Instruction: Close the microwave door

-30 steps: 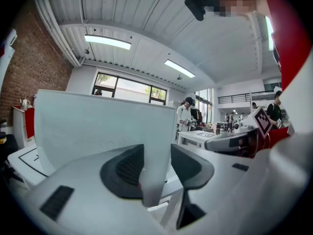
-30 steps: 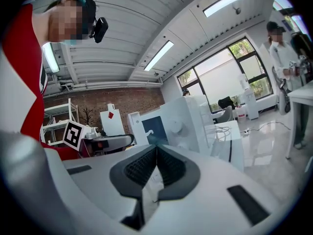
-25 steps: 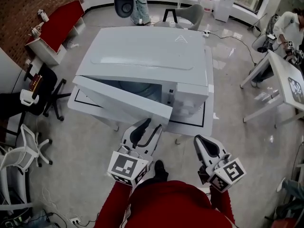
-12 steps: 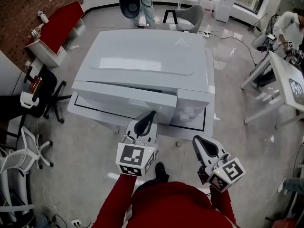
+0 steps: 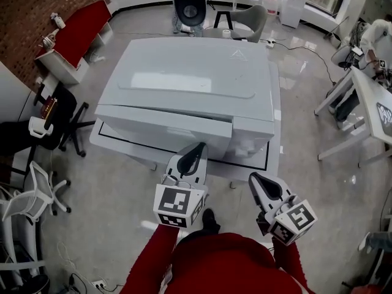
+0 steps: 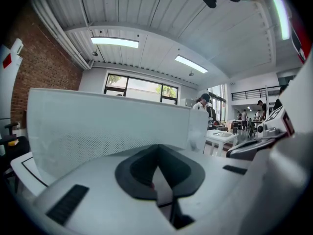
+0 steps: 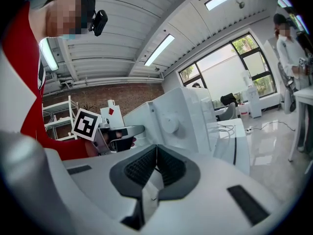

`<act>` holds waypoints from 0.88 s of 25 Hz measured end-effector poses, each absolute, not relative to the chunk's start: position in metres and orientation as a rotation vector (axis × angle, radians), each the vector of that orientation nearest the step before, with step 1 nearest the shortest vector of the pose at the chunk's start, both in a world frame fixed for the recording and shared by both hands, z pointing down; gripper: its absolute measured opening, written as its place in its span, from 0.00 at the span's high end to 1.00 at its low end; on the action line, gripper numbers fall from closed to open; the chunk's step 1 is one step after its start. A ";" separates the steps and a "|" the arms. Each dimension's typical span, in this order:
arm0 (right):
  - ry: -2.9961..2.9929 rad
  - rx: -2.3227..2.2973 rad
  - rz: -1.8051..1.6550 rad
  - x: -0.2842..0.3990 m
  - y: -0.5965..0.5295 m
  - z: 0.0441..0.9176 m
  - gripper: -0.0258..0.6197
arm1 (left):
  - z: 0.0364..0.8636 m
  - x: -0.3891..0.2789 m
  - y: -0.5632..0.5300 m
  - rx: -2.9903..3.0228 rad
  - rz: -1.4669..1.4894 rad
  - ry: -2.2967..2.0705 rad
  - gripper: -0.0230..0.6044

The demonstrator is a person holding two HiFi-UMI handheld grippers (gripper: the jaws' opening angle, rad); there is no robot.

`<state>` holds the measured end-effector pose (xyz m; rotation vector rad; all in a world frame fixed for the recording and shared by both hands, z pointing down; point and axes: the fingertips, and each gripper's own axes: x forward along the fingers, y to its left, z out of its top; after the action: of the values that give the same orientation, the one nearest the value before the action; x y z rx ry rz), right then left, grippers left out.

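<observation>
Both tongs are shut and empty: the left tongs [image 5: 197, 147] set their joined tips as a blunt pusher at the microwave door [image 5: 162, 127], now almost flush with the microwave [image 5: 190, 72] on the desk [image 5: 248, 166], while the right tongs [image 5: 255, 178] hang clear.
</observation>
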<state>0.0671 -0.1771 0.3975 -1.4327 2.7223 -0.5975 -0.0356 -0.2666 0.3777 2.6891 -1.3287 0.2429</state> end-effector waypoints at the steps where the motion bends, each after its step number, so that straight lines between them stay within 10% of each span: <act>1: 2.737 -1.427 -0.588 0.065 -0.179 0.398 0.94 | 0.378 -0.036 -0.267 2.688 0.239 -1.329 0.94; 22: 2.825 -1.352 -0.535 0.040 -0.189 0.395 0.94 | 0.379 -0.033 -0.274 2.677 0.216 -1.325 0.95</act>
<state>0.0402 -0.1885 0.3946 -1.3523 2.8254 -0.5350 -0.0333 -0.2743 0.3790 2.6767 -1.3246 0.2163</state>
